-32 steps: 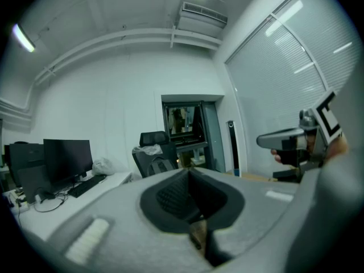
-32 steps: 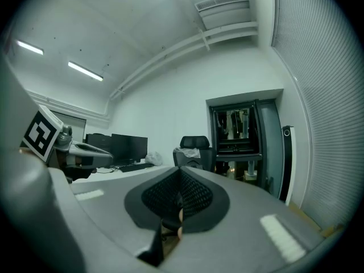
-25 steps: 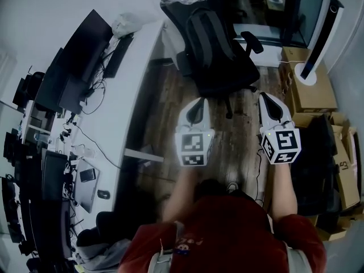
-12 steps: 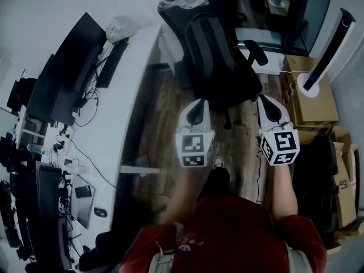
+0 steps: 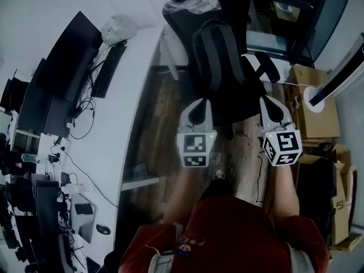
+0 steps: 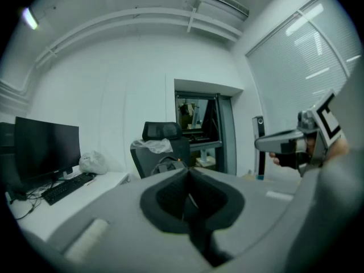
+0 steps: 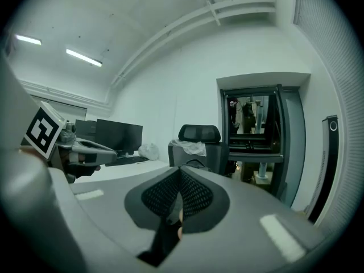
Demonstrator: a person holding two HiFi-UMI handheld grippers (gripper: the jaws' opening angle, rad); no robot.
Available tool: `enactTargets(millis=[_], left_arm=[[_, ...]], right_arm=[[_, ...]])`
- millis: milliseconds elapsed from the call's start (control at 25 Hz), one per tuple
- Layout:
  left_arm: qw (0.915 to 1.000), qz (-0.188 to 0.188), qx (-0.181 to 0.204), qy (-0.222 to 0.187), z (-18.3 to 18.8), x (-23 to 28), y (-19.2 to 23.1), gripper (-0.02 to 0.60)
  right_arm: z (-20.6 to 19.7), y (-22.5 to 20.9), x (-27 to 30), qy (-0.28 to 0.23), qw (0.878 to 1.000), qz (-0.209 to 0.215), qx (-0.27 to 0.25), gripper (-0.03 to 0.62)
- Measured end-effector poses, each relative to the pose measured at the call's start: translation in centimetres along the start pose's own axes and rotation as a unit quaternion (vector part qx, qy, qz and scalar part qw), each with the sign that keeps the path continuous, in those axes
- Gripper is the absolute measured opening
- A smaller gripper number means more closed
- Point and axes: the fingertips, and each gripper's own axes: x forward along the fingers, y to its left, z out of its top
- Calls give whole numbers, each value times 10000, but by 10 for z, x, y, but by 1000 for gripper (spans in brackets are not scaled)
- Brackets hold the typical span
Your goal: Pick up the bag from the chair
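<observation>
A dark backpack (image 5: 219,56) stands on the seat of a black office chair (image 5: 181,17), leaning against its backrest. A clear plastic sheet (image 5: 196,3) is draped over the backrest's top. My left gripper (image 5: 199,103) is shut and empty, its tips just short of the seat's front edge. My right gripper (image 5: 271,102) is shut and empty too, near the chair's right armrest (image 5: 266,67). The left gripper view has shut jaws (image 6: 188,175) with the chair (image 6: 161,132) and bag (image 6: 169,164) beyond. From the right gripper (image 7: 180,175), the chair (image 7: 199,134) is straight ahead.
A long white desk (image 5: 133,101) runs along the left with monitors (image 5: 71,58), a keyboard (image 5: 108,68) and a white plastic bag (image 5: 116,26). Cardboard boxes (image 5: 310,115) and a white tower appliance (image 5: 335,75) stand on the right. Wooden floor (image 5: 165,112) lies between desk and chair.
The person has stepped forward. The chair and backpack now sit closer to both grippers. Both grippers stay shut and level.
</observation>
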Motion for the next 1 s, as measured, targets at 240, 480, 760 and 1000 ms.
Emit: enactTargets(millis=[240,480,760,1000], left_arm=[[10000,-2,-79,13,0,39,57,-3],[10000,0,-81,-55,7,74,88,-3],[9999,28,2,-138,16,120,100,-3],[9997,163,133,-86,16,185,111,-3]], right_arm=[[13,6,67,102,9998,26,-173,2],[25,0,113,50,9996,19,-281,2],[26,-30,152,-59,9997,-34,-227,2],[15,-72,212,-91,9998,115,-127,2]])
